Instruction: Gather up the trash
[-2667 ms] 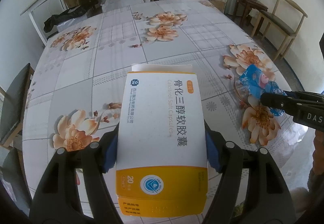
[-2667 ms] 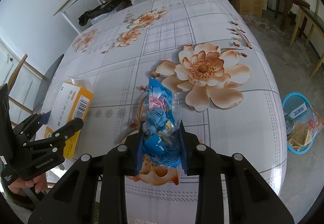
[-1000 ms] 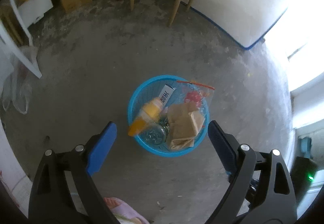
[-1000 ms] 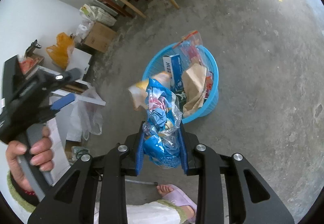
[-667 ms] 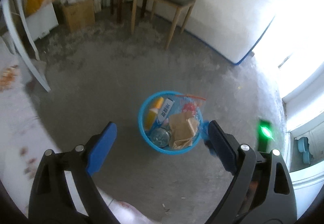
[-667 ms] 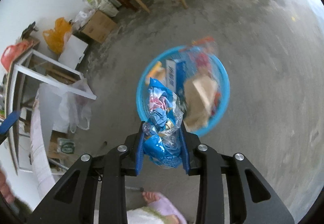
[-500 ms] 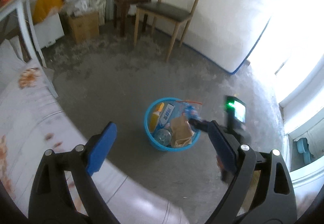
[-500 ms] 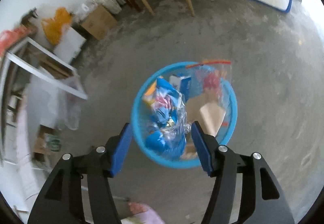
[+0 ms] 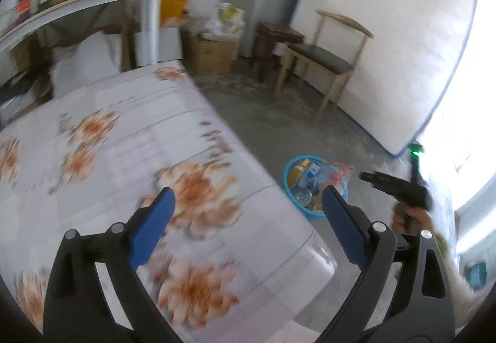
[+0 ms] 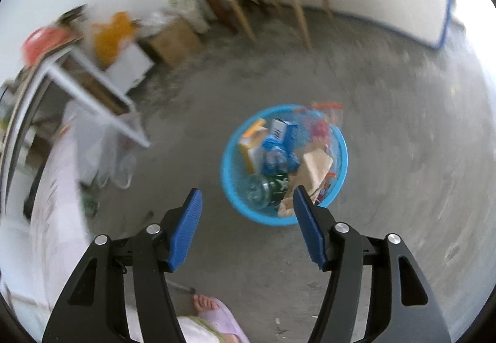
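My right claw [image 10: 246, 198] has just been spreading its ribbed blue pads, nothing between them, above the round blue plastic basket [image 10: 341, 153] on rough grey concrete. Inside it the crinkled blue plastic wrapper [image 10: 274, 157] lies against the yellow-and-white cardboard box [image 10: 252, 143], beside brown paper [image 10: 316, 167]. My left claw [image 9: 246, 197] gapes empty over the glossy flower-printed worktop [image 9: 108, 163].

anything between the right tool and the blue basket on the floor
Nothing visible. The right tool, open and empty, looks down on the blue basket with only bare floor between; the blue wrapper lies inside it.
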`<state>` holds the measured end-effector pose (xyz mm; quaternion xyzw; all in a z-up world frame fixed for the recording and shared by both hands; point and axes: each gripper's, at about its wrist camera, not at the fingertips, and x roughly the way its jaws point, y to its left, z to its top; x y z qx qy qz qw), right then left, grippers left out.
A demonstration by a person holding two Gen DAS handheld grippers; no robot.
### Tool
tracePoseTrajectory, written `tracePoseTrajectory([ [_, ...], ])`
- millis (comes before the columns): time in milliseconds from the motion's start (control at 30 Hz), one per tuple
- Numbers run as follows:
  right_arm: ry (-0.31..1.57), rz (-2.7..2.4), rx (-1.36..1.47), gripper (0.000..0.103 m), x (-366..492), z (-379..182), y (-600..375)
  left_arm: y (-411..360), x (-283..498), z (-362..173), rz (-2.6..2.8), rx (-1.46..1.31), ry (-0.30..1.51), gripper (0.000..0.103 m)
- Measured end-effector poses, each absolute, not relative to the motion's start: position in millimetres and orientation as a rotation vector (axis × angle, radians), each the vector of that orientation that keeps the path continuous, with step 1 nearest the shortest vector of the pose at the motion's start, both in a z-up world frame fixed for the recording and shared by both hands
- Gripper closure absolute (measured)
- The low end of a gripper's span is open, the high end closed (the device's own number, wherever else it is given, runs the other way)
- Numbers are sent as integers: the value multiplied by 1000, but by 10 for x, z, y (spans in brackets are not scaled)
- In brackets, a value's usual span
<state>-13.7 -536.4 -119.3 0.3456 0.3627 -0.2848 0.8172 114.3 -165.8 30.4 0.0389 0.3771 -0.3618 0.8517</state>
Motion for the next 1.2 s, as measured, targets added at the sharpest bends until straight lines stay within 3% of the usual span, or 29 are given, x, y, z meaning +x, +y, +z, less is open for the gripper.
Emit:
tracePoseTrajectory([
  [67, 735, -575, 643, 27, -278, -903, -5010, -1502, 1026, 315, -720, 52, 773, 10],
  [367, 645, -410, 256, 7, -653, -112, -3536, -1289, 512, 200, -518, 107, 777, 10],
  [533, 558, -454, 77, 6, -831, 223, -3012, -1239, 247, 289, -401, 177, 678, 10],
  [733, 594, -550, -12, 6, -849, 333, -2690, -1094, 103, 276, -346, 145, 727, 10],
  [1200, 672, -690, 93, 6, -883, 208, -2906, -754, 111, 174, -226, 99, 779, 10],
])
